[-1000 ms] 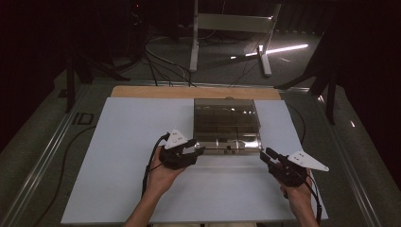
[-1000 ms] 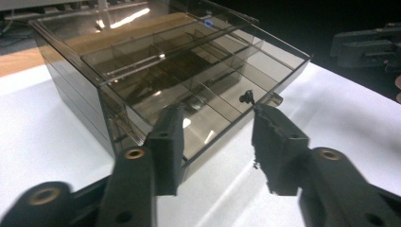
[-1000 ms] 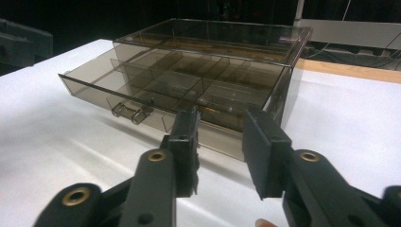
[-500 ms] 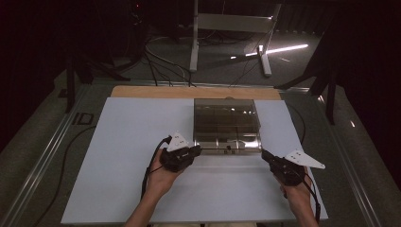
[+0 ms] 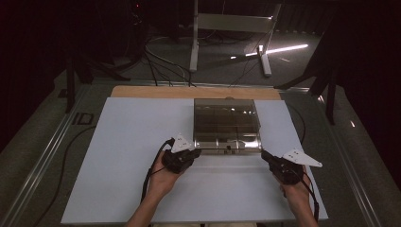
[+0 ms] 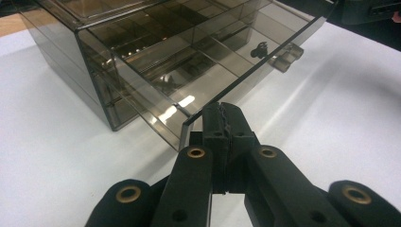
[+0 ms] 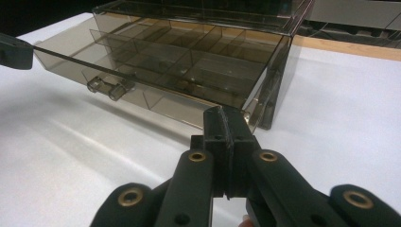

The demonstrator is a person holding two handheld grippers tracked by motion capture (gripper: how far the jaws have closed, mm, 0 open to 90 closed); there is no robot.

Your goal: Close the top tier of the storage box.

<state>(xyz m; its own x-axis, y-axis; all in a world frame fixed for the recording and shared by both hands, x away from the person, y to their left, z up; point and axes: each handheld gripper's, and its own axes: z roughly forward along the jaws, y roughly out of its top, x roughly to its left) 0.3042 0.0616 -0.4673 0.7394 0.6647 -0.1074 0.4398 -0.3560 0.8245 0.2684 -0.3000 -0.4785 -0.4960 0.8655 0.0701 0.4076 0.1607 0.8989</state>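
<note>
A smoky clear drawer box (image 5: 226,116) stands on the white mat (image 5: 123,165), its lowest drawer (image 6: 198,71) pulled partly out, with a small handle (image 6: 283,56) (image 7: 106,87) on its front. My left gripper (image 5: 197,151) (image 6: 222,111) sits at the left corner of the drawer front. Its jaws have just been closing and now meet with nothing between them. My right gripper (image 5: 264,154) (image 7: 226,116) is shut and empty at the drawer's right corner. Both tips lie very close to the drawer front; I cannot tell if they touch it.
The mat lies on a wooden table (image 5: 151,91) with open mat to the left and in front of the box. A cable (image 5: 61,161) runs along the left side. A metal stand (image 5: 227,21) and a light strip (image 5: 283,48) sit on the floor behind.
Both grippers' jaws have gone from partly open to shut. The hands have stayed at the drawer's front corners, and the box has not moved.
</note>
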